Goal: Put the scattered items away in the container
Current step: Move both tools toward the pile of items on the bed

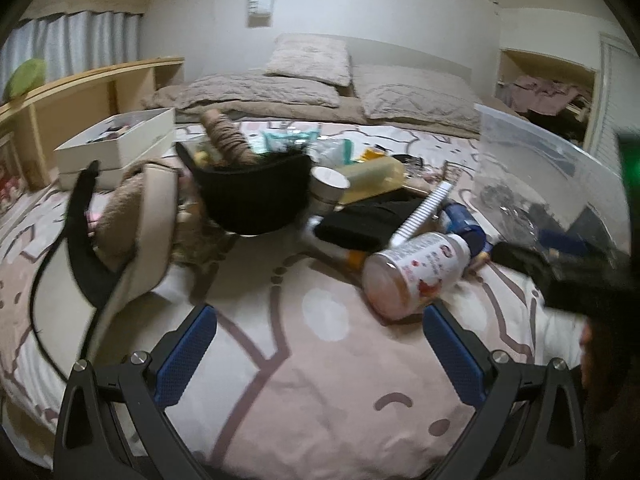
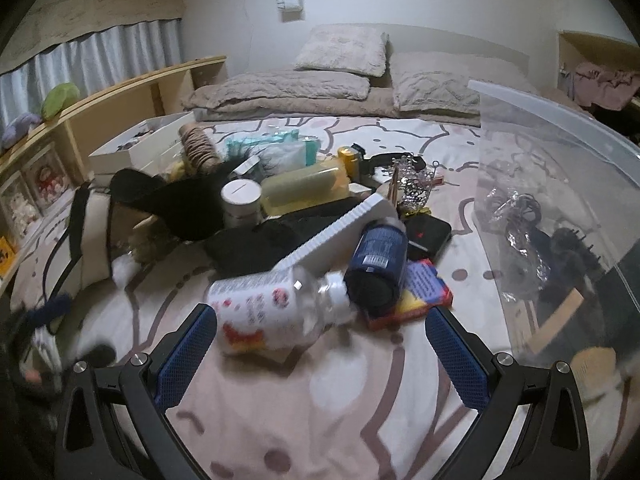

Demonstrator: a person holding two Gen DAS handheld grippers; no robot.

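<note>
Both grippers hover above a bed (image 2: 280, 420) covered in a pink cartoon-print sheet. The left gripper (image 1: 320, 348) has its blue-padded fingers (image 1: 186, 360) spread wide and empty over bare sheet. The right gripper (image 2: 320, 348) is likewise spread apart with nothing between its fingers, just short of a clear plastic bottle (image 2: 272, 308) with a red-and-white label, lying on its side. Touching that bottle's neck is a dark blue bottle (image 2: 378, 258), resting partly on a red and yellow box (image 2: 424, 292). Behind these lies a heap of scattered items, including a white comb (image 2: 336, 228), a yellow case (image 2: 308, 188) and a white-lidded jar (image 2: 241, 202). The clear plastic container (image 2: 560, 148) stands at the right of the heap, already holding several dark items, indistinct through its wall.
</note>
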